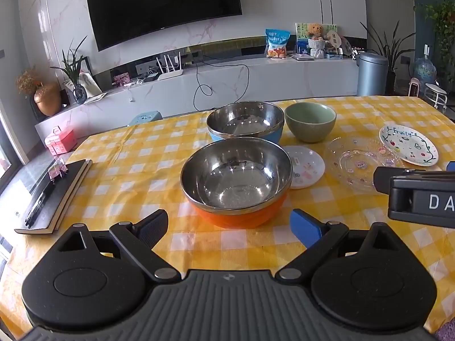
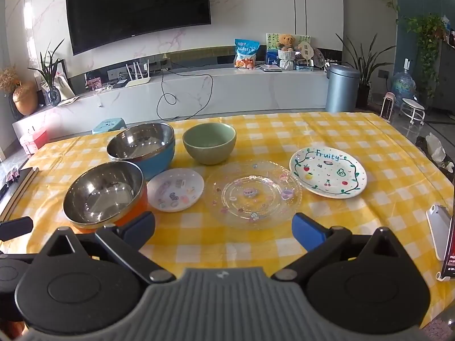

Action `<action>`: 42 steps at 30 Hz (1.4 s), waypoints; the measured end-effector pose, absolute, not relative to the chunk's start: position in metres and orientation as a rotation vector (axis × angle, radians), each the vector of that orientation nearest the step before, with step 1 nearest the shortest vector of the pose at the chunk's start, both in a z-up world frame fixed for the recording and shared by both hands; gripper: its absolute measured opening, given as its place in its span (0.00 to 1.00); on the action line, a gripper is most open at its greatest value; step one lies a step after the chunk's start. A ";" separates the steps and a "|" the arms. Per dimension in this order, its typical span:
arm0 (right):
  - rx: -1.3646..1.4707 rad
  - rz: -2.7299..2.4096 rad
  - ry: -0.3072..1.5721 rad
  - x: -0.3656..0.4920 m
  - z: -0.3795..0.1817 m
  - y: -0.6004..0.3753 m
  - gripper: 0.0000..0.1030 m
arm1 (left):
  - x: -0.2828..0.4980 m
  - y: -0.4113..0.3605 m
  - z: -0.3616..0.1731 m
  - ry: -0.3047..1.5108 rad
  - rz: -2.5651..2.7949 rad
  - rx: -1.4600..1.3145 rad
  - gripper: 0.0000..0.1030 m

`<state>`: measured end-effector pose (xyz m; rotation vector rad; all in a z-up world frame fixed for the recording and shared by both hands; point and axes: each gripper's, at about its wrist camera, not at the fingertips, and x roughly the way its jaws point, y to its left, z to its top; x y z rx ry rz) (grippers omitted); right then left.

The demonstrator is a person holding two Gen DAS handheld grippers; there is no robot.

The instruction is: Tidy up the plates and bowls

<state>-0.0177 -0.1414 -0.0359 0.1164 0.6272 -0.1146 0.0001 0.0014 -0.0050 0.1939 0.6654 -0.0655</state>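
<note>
On the yellow checked table, an orange-sided steel bowl (image 1: 236,179) (image 2: 105,194) stands nearest. Behind it is a blue-sided steel bowl (image 1: 246,123) (image 2: 142,147), and a green ceramic bowl (image 1: 310,120) (image 2: 209,142) stands to the right of that. A small white sticker plate (image 1: 305,166) (image 2: 175,189), a clear glass plate (image 1: 357,163) (image 2: 253,194) and a white "Fruity" plate (image 1: 408,149) (image 2: 327,172) lie in a row. My left gripper (image 1: 229,227) is open just short of the orange bowl. My right gripper (image 2: 224,228) is open in front of the glass plate, empty.
A dark notebook with pens (image 1: 54,196) lies at the table's left edge. A white phone-like device (image 2: 439,231) stands at the right edge. Beyond the table are a TV cabinet (image 1: 199,85), a grey bin (image 2: 341,88) and a blue stool (image 2: 109,125).
</note>
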 end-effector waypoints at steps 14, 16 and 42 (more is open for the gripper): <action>0.138 -0.078 0.610 -0.019 -0.037 -0.151 0.97 | 0.000 0.000 -0.008 0.674 -0.065 0.196 1.00; 0.136 -0.074 0.611 -0.019 -0.037 -0.150 0.97 | 0.000 0.000 -0.008 0.675 -0.064 0.195 1.00; 0.137 -0.063 0.600 -0.023 -0.036 -0.149 0.97 | -0.001 -0.001 -0.010 0.681 -0.068 0.195 1.00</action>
